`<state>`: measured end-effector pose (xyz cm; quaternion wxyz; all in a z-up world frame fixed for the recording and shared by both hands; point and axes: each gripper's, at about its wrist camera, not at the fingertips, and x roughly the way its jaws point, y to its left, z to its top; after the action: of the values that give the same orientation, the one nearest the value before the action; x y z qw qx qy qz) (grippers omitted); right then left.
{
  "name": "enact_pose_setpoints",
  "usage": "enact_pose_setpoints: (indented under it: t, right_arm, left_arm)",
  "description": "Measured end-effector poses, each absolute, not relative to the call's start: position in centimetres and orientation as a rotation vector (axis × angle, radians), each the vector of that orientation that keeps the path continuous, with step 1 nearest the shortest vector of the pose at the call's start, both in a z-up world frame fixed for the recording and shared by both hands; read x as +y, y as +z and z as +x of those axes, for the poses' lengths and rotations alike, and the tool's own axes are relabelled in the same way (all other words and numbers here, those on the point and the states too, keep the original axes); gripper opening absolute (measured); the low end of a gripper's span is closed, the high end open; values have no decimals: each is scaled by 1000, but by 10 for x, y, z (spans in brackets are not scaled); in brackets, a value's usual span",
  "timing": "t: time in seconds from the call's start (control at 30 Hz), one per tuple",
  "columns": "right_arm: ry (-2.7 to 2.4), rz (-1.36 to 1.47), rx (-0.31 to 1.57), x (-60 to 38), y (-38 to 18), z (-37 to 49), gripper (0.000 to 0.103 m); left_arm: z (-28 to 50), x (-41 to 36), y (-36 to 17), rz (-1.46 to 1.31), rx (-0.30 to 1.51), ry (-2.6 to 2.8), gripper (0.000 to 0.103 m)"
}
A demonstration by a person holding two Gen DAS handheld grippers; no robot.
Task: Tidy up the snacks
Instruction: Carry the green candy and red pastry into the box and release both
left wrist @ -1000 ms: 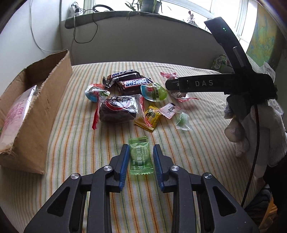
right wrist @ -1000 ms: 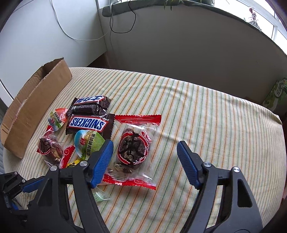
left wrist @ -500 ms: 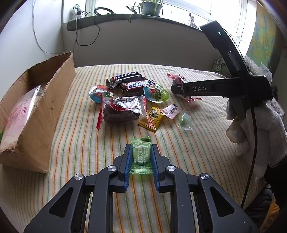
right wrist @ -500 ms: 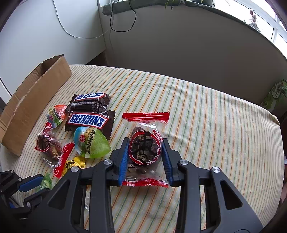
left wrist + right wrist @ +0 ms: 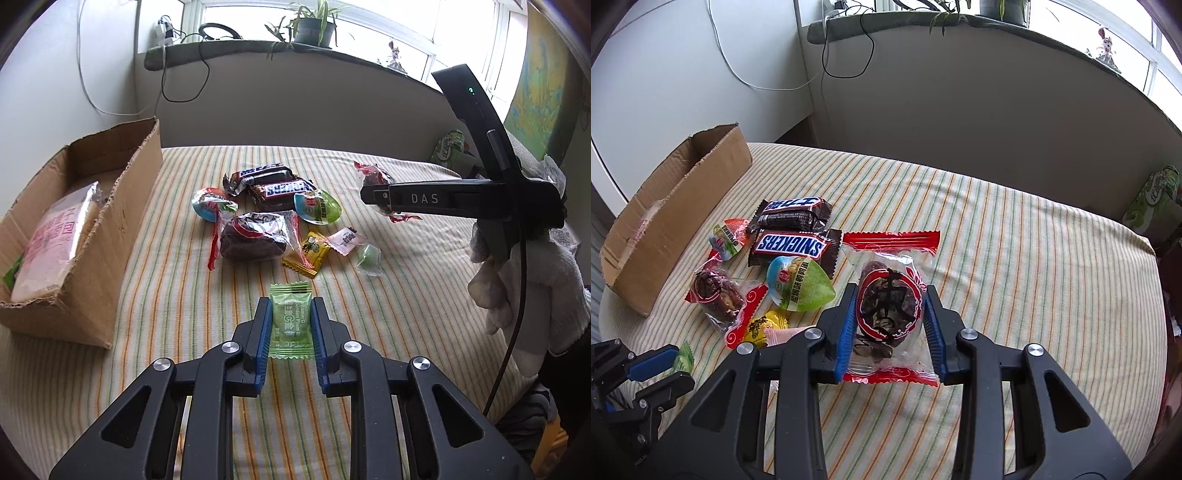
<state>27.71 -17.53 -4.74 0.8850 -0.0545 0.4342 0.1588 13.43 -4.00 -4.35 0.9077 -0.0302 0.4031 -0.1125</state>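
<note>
Both tools have just clenched, the left tool (image 5: 291, 326) on the green candy sachet (image 5: 290, 320) and the right tool (image 5: 889, 328) on the red-edged date packet (image 5: 891, 301), both right of the cardboard box (image 5: 79, 236), so both look ready to go in.

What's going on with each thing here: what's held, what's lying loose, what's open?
Left gripper: shut on the green candy packet.
Right gripper: shut on the red-edged date packet, lifted off the cloth.
Cardboard box: open on top, a pink packet inside.
Snickers bar: sealed, lying loose on the striped cloth.
Second date packet: sealed, lying loose.
</note>
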Motion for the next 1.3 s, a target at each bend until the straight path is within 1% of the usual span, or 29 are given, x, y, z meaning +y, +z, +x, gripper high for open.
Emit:
enact_pose_setpoints:
  t: [0.33, 0.67, 1.03, 1.3]
  right_arm:
    - [372, -151, 853, -145, -15, 258, 36]
    - [437, -179, 811, -97, 9, 262, 36]
    - [512, -216, 799, -34, 16, 273, 36]
    - [577, -223, 803, 9, 17, 287, 36]
  left_arm:
    - [129, -15, -16, -96, 761, -215, 19]
    - [136, 47, 14, -148, 685, -136, 19]
    - [153, 106, 26, -158, 663, -32, 19]
    - [175, 131, 30, -152, 659, 19, 19]
